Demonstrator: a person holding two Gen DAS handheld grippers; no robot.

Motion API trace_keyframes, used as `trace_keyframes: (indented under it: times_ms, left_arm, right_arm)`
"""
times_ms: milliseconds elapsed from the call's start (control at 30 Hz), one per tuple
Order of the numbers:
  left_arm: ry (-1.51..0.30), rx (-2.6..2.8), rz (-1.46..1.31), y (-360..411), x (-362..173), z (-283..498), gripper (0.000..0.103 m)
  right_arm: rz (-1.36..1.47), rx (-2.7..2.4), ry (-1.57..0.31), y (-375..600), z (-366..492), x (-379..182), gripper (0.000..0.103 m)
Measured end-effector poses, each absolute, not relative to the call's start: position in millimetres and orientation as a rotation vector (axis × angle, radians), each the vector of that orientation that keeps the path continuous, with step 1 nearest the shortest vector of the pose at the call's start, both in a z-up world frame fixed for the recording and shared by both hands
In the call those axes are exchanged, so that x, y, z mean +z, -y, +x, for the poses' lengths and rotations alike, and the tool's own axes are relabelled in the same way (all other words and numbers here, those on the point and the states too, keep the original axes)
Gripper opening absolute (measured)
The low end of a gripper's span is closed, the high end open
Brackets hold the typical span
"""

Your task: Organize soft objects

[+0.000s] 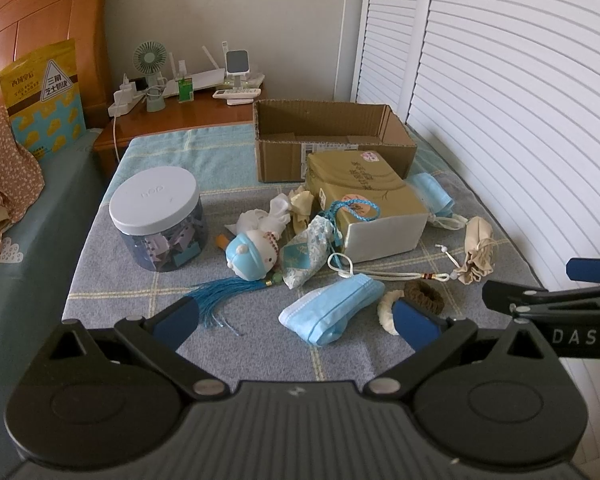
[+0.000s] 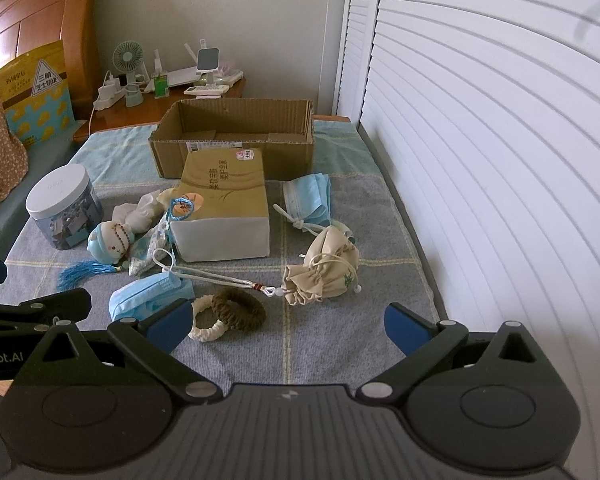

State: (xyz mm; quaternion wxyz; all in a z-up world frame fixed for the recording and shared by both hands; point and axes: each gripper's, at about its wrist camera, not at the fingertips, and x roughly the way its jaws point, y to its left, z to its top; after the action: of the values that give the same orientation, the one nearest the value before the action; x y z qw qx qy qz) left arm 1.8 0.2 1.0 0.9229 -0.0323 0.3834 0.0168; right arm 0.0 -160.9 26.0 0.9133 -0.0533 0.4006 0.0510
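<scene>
While both grippers hang over the near edge of the bed (image 2: 340, 344), nothing is held: left gripper (image 1: 296, 320) fingers spread wide, right gripper (image 2: 290, 326) fingers spread wide too, both empty. Judging by that, the step in hand is the first pick.

Nearest, low centre of the left view: folded blue face mask (image 1: 332, 308), lying between the left fingers' line of sight. Just right of it, a cream scrunchie (image 2: 206, 322) touching a brown scrunchie (image 2: 240, 308); in the right view they sit by the left fingertip. Beige drawstring pouch (image 2: 324, 276) mid-frame of the right view, its long cord running left toward the mask.

Next move, my guess: left drops onto the mask, right goes for the pouch or scrunchies, then carry to the open cardboard box (image 2: 236, 136) at the far centre. Needs a pinch on loose fabric; the cord may snag or drag its neighbours.

Mid-distance clutter: doll with blue hat and tassel (image 1: 252, 254), patterned sachet (image 1: 306, 254), white cloth bundle (image 1: 266, 214), second mask (image 2: 308, 196), plastic jar (image 1: 158, 220) at left. A rigid olive carton (image 2: 224, 208) sits right in front of the box, so the carry must go over or around it.

Nightstand with fan at upper left, clear of the work.
</scene>
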Motion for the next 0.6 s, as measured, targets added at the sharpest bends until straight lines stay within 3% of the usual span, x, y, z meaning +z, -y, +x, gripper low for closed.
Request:
trace_keyframes:
  times_ms: [600]
  left_arm:
    - [-0.787,0.036,-0.066,0.2,2.0,3.8,0.102]
  right_arm:
    - [-0.112,0.105,-0.827,160.8,0.8,25.7,0.103]
